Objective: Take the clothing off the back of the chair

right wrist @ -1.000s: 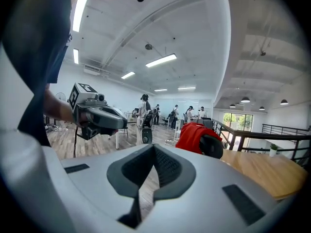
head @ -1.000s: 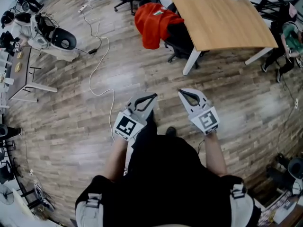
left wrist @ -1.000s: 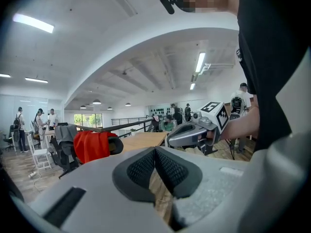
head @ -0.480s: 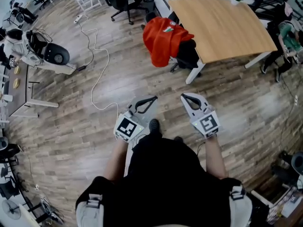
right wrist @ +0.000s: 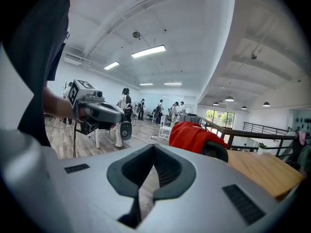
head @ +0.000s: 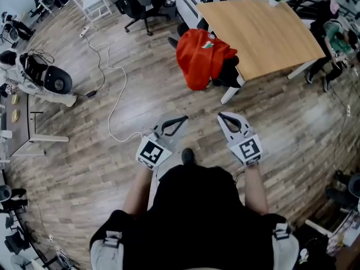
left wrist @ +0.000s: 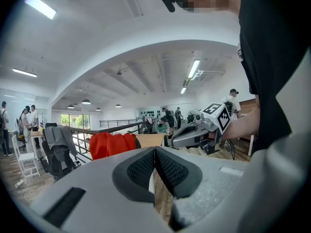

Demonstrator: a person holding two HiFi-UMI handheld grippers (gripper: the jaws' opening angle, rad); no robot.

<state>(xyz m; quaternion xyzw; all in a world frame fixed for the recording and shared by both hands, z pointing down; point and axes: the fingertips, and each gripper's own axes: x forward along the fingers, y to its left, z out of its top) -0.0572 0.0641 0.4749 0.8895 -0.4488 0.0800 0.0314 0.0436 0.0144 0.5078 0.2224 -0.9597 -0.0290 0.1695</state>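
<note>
A red garment hangs over the back of a black office chair tucked at the near left corner of a wooden desk. It also shows in the left gripper view as the red garment and in the right gripper view as the red garment. My left gripper and right gripper are held side by side in front of me, both shut and empty, well short of the chair.
A white cable snakes across the wood floor to the left. White equipment lies far left. More chairs stand at the back. A person sits at the desk's right end.
The chair with the red garment and the desk have come closer to me and shifted rightward in view. Both grippers stayed shut in front of my body.
</note>
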